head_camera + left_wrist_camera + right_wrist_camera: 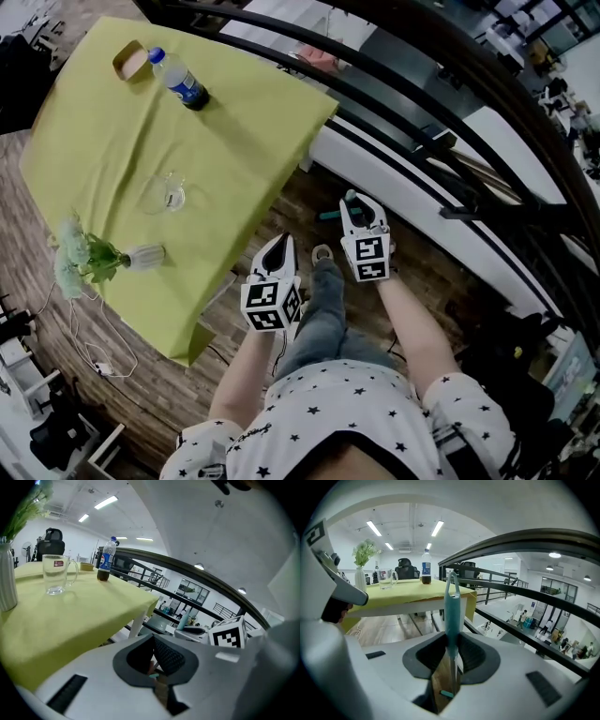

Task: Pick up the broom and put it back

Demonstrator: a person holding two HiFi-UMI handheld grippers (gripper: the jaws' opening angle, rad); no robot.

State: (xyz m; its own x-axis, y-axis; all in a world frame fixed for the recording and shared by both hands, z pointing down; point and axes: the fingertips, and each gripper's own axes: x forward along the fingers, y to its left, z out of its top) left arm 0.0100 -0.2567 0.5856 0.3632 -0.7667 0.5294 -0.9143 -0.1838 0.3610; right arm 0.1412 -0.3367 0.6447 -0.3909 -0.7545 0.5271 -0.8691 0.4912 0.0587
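Note:
The broom shows only as a slim teal handle [452,616] with a hang loop at its top end; its head is in no view. My right gripper [451,660] is shut on this handle, whose upper end stands up past the jaws. In the head view the right gripper [351,200] hangs low over the wooden floor by the railing, and a short teal piece of the handle [330,215] sticks out to its left. My left gripper [278,246] is beside the table's corner. In its own view the left gripper [157,667] has its jaws slightly apart with nothing between them.
A table under a yellow-green cloth [216,141] stands at left with a cola bottle [178,80], a glass mug [167,194], a small box [129,59] and a vase of flowers [103,255]. A black railing [450,122] runs at right. My leg and shoe [322,255] are between the grippers.

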